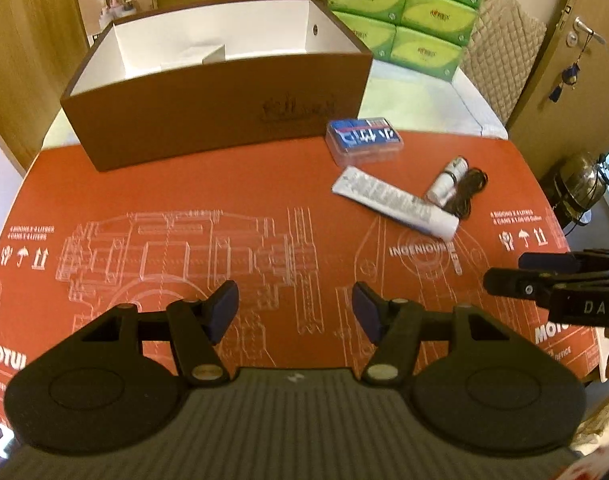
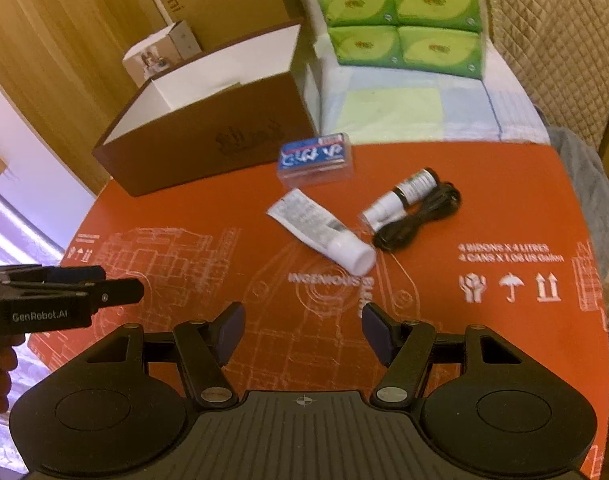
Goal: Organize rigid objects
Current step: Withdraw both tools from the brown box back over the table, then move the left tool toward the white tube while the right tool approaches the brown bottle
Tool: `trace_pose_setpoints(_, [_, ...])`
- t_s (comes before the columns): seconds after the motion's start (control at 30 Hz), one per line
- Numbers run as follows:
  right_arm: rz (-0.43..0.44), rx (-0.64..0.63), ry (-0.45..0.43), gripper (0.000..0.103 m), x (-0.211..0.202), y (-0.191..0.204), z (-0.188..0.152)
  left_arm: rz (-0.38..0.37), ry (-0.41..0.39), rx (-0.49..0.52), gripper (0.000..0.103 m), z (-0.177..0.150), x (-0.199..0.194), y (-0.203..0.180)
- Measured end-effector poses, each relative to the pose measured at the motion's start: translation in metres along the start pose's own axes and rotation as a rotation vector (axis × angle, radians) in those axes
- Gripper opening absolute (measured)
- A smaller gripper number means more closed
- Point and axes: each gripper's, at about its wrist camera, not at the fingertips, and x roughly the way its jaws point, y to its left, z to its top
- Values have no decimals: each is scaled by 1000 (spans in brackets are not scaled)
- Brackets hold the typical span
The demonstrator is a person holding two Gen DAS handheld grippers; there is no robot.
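Both the left gripper (image 1: 295, 312) and right gripper (image 2: 302, 330) hang open and empty, nothing blocking the tube (image 2: 322, 230) or brown box (image 1: 216, 120).

My left gripper (image 1: 295, 298) tilts steeply downward, its jaws apart with nothing between the blue pads (image 1: 226, 310). My right gripper (image 2: 302, 320) points down likewise, jaws apart and empty. From the left wrist view the right gripper sits at three o'clock; from the right, the left one sits at nine o'clock.
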Motion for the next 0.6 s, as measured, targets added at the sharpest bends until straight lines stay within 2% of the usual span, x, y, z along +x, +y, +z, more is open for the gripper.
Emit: trace_pose_setpoints(0.6, [-13, 8, 35, 62, -7, -23, -19, 19, 12, -16, 59, -20, -3, -24])
